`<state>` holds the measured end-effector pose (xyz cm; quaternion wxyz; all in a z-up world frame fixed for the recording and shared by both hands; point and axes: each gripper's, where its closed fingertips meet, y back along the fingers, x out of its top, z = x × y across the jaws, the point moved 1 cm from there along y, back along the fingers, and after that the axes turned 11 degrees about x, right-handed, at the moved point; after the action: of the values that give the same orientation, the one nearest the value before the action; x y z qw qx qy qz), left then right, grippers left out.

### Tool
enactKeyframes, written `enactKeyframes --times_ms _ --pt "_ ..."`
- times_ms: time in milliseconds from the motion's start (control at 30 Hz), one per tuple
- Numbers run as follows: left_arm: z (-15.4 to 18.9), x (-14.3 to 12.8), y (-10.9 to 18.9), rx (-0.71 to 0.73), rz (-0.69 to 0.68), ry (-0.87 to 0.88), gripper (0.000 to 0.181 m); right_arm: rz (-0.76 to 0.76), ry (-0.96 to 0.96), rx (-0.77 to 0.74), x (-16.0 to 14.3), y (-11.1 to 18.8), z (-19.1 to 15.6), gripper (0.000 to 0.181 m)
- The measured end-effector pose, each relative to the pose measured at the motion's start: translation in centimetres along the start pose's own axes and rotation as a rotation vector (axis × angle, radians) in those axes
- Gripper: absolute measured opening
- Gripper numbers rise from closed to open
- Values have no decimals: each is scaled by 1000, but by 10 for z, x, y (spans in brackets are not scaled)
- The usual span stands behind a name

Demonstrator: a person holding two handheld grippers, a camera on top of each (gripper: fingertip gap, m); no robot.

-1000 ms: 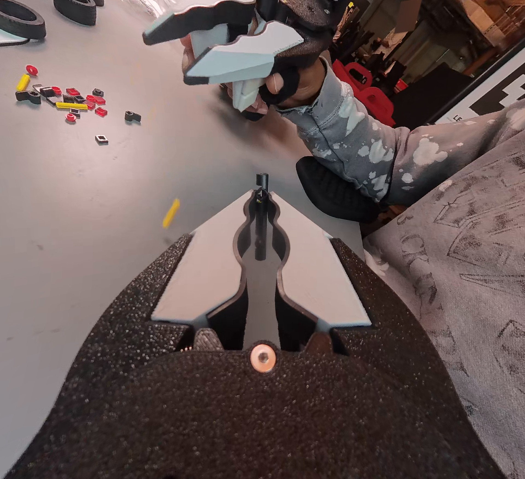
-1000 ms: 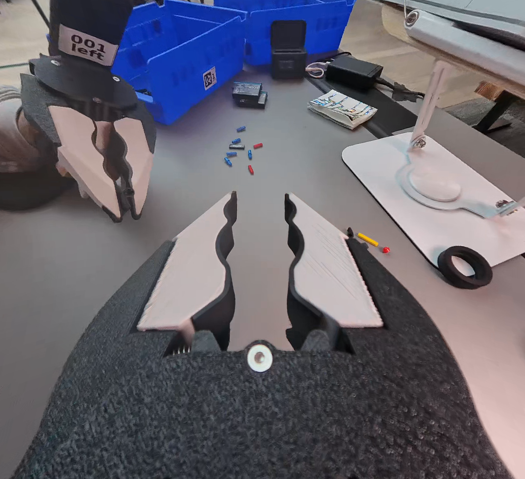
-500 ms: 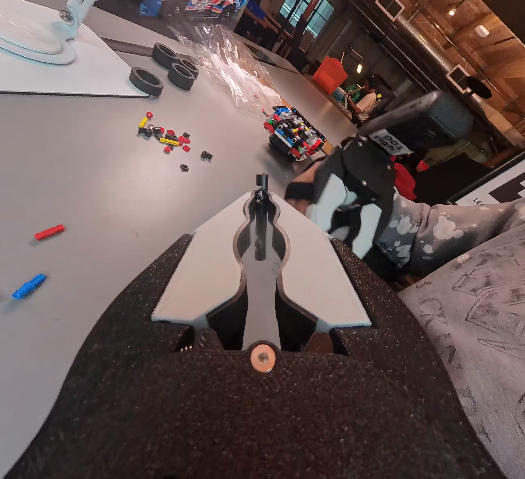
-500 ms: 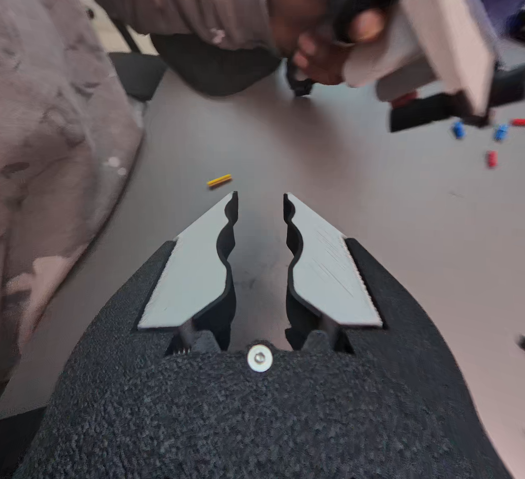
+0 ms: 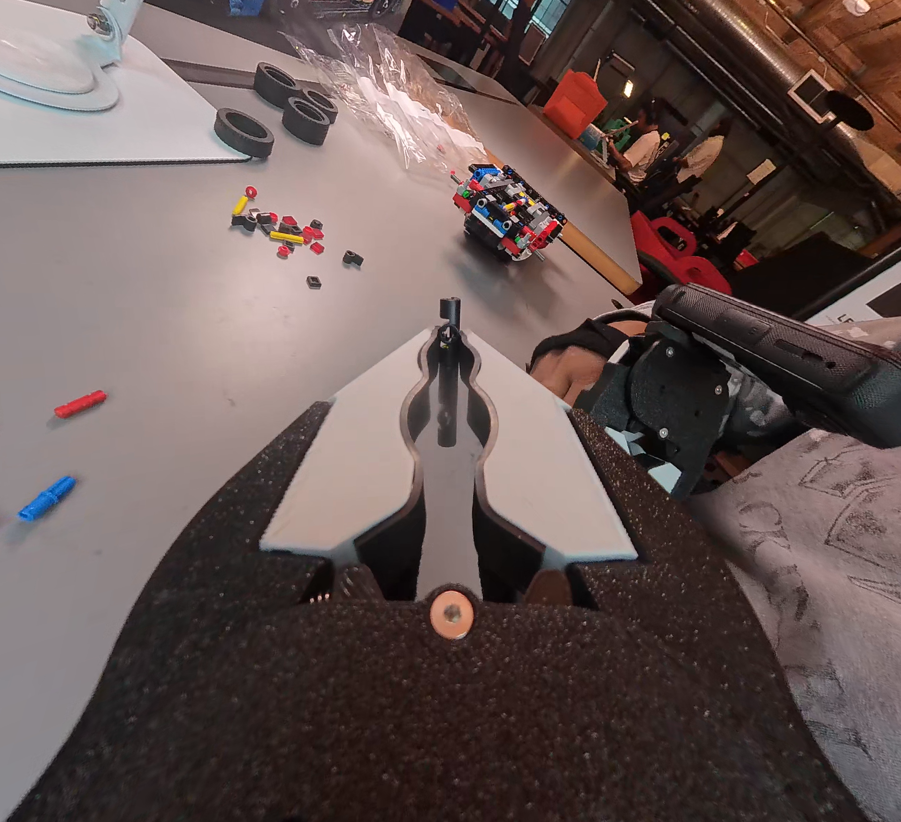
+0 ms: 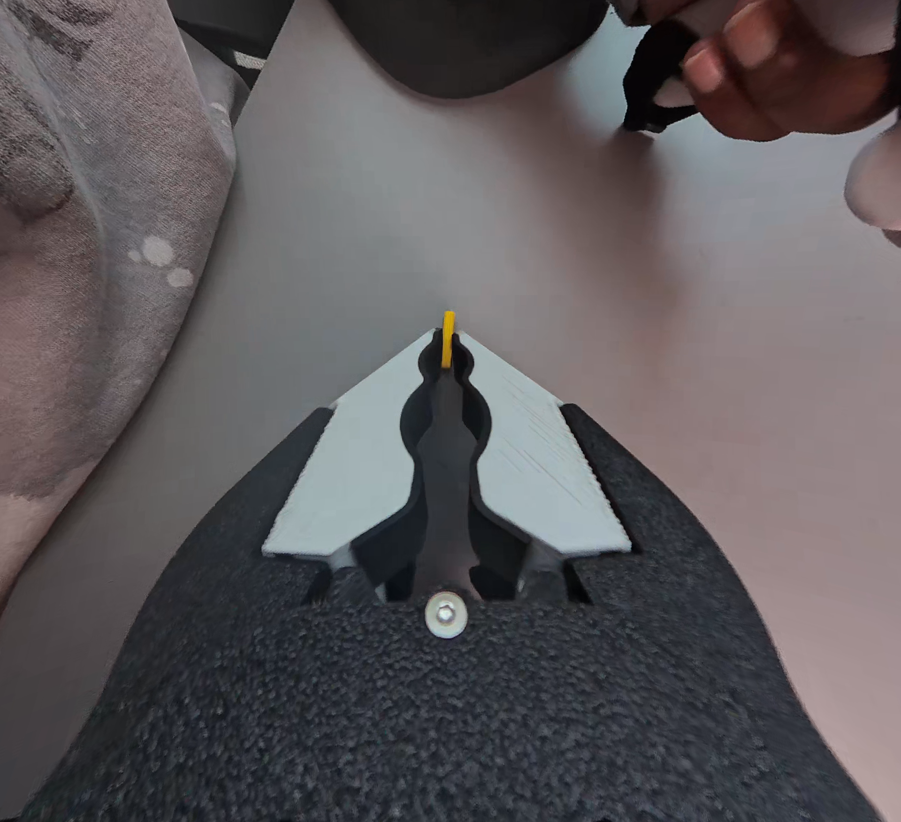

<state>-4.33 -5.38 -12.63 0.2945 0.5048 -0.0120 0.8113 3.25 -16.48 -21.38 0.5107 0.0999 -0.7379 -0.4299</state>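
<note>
Tongs both clenched — left tongs [image 5: 449, 335] pinch a black axle [image 5: 447, 389], right tongs [image 6: 447, 333] a yellow pin [image 6: 447, 339] over the worktop [image 6: 487, 233] — well apart from the toy car [image 5: 509, 213].

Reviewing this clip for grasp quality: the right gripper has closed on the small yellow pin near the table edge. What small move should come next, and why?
Probably a short, straight lift. The right gripper is shut on the yellow pin only at the very fingertips, with the pin poking past them just above the grey table. Raising it gently tests that thin hold before carrying it toward the left gripper, shut on a black pin.
</note>
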Motion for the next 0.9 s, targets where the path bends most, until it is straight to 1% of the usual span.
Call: enactKeyframes --times_ms 33,100,133,200,267,300,333,367,433,500,567,600,667,700,733,767,833,900 --pt "0 0 0 1 -1 -4 5 -3 4 -20 -3 3 4 3" --pt "1 -1 -1 3 -3 -8 5 6 -20 -94 -10 17 22 3" --pt "1 -1 -1 4 -3 -11 5 36 -42 -138 -12 29 33 3" --pt "1 -1 -1 7 -3 -15 5 67 -100 -298 -23 63 69 3" --pt "1 -1 -1 7 -5 -17 5 74 -196 -537 -46 108 115 3" --pt "1 -1 -1 6 -7 -18 5 79 -250 -666 -61 132 137 3" --pt "2 -2 -2 5 -9 -20 5 76 -296 -765 -78 152 155 3" --pt "2 -2 -2 4 -12 -23 5 64 -336 -828 -93 165 167 3" --pt "4 -3 -3 2 -18 -31 5 34 -396 -886 -118 173 181 4" --pt "5 -5 -4 -1 -26 -37 5 3 -418 -890 -131 166 187 5" --pt "6 -6 -4 -5 -31 -37 5 -51 -419 -909 -139 162 189 18" --pt "6 -6 -4 -7 -32 -37 5 -65 -400 -930 -139 164 188 23" --pt "7 -7 -4 -12 -34 -38 5 -10 -367 -961 -126 174 186 28" --pt "8 -7 -4 -16 -35 -39 5 69 -350 -951 -113 178 182 28" --pt "9 -8 -4 -23 -37 -43 5 177 -333 -905 -95 179 175 28" --pt "11 -8 -4 -35 -41 -51 5 302 -320 -826 -74 178 165 27" --pt "17 -11 -4 -61 -48 -79 5 538 -312 -565 -33 168 133 25" --pt "27 -13 -4 -101 -51 -123 5 690 -324 -306 -4 158 100 26"
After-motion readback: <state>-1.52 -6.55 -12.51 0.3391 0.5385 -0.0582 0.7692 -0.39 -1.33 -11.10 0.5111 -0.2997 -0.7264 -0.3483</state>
